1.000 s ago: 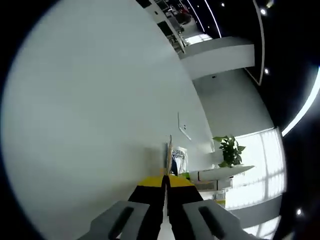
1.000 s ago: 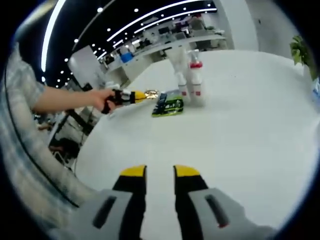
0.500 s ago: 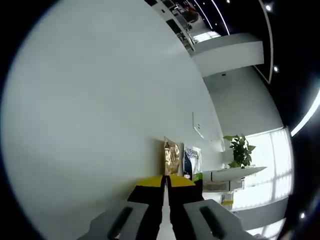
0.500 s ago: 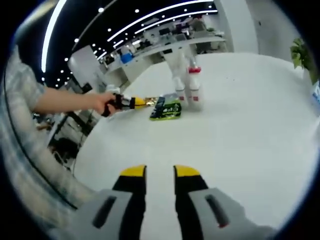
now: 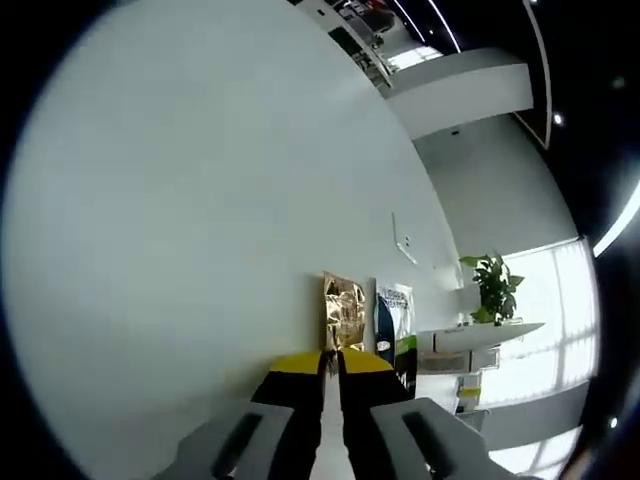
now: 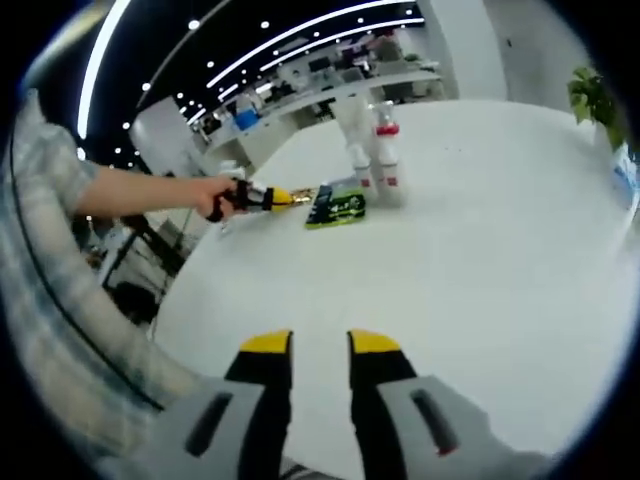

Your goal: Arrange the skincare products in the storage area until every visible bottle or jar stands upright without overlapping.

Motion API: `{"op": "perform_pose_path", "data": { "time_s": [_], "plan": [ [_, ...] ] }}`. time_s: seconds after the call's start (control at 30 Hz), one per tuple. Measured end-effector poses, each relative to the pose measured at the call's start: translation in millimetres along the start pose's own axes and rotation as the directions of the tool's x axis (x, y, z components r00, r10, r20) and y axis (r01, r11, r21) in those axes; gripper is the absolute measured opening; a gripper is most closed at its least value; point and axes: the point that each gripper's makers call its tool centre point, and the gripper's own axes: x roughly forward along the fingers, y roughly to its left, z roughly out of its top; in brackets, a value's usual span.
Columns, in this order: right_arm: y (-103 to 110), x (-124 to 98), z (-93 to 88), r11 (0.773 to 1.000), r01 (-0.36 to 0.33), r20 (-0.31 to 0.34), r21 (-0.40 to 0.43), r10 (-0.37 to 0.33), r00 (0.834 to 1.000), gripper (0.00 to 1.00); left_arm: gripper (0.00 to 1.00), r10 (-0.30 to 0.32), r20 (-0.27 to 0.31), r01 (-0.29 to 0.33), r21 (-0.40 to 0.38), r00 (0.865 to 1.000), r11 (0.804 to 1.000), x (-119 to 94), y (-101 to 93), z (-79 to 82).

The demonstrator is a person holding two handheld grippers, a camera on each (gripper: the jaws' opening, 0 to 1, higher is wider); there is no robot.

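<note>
My left gripper (image 5: 331, 356) is shut on a thin gold sachet (image 5: 343, 312) that stands up from between its yellow tips. Just to the right of it is a blue, white and green sachet (image 5: 394, 325). In the right gripper view a hand holds the left gripper (image 6: 283, 196) low over the white table (image 6: 480, 260), its gold tip beside a green and black sachet (image 6: 337, 207) lying flat. Behind that sachet stand a small white bottle (image 6: 359, 164) and a taller bottle with red bands (image 6: 386, 155), both upright. My right gripper (image 6: 320, 345) is open over bare table, well short of them.
A person's bare forearm (image 6: 140, 190) and checked sleeve (image 6: 40, 250) reach in from the left, along the table's curved edge. A potted plant (image 6: 590, 95) stands at the far right, also seen as the plant (image 5: 492, 288). Office desks and ceiling lights lie beyond the table.
In the left gripper view the gold sachet has turned from edge-on to broad face showing, and the blue-green sachet looks closer. My right gripper has stayed open in place.
</note>
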Motion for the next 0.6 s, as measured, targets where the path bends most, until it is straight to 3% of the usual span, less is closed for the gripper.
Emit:
{"op": "perform_pose_path", "data": {
  "time_s": [0.2,0.33,0.5,0.6],
  "plan": [
    [3.2,-11.1,-7.6,0.999,0.020,0.027,0.034,-0.021,0.999,0.20,0.15,0.035,0.003,-0.035,-0.026,0.999,0.999,-6.0,-3.5,0.2],
    [5.8,-15.8,-8.4,0.999,0.026,0.037,0.025,-0.027,0.999,0.20,0.28,0.049,0.015,-0.048,-0.025,0.999,0.999,-13.7,-12.3,-3.7],
    [14.0,-17.3,-10.5,1.000,0.017,0.053,0.019,-0.018,0.998,0.20,0.32,0.033,0.006,-0.033,-0.003,0.999,0.999,-24.2,-18.2,-7.7],
    [21.4,-15.2,-15.3,1.000,0.002,0.054,0.020,-0.003,0.999,0.20,0.36,0.037,0.008,-0.037,0.049,0.999,0.998,-36.0,-18.8,-5.2]
  ]
}}
